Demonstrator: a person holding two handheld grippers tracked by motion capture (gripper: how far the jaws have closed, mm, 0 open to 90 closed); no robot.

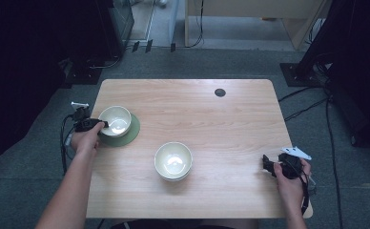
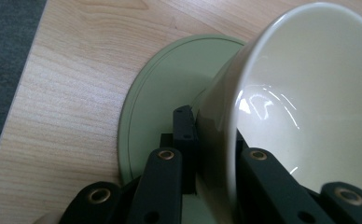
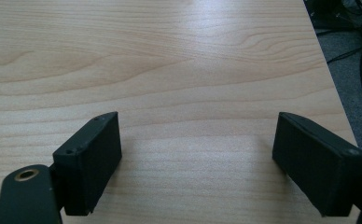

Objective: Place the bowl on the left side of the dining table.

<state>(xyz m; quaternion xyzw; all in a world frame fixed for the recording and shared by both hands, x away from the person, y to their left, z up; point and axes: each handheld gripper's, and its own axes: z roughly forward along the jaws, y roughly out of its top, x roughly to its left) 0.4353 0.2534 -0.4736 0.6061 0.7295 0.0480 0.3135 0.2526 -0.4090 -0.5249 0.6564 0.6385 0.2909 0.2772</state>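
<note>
Left gripper (image 1: 98, 125) is clamped on the near-left rim of a cream bowl (image 1: 115, 120); in the left gripper view the bowl (image 2: 305, 112) wall sits pinched between the two black jaws, one jaw outside the wall, the other inside, pads pressing on the ceramic. The bowl stands on a round green saucer (image 1: 131, 134) near the table's (image 1: 231, 119) left edge – in the left gripper view the saucer (image 2: 165, 88) shows beneath and beside the bowl's foot, its raised rim line visible. The bowl appears tilted in that view, but since the camera rides with the hand I cannot tell whether the bowl itself leans or sits flat. Bowl interior: glossy, pale, reflections only, no contents seen. A second cream bowl (image 1: 173, 160) stands near the table's middle, well apart from the first; its underside shows a doubled edge, so it may be two bowls nested – cannot confirm. Its interior likewise looks bare and shiny. Right gripper (image 1: 268, 167) rests at the table's right edge, held in the person's right hand (image 1: 292, 179); in the right gripper view (image 3: 195, 163) its jaws stand wide apart with bare wood grain between them, nothing gripped. A small dark round grommet (image 1: 220, 92) sits in the tabletop near the far edge.
</note>
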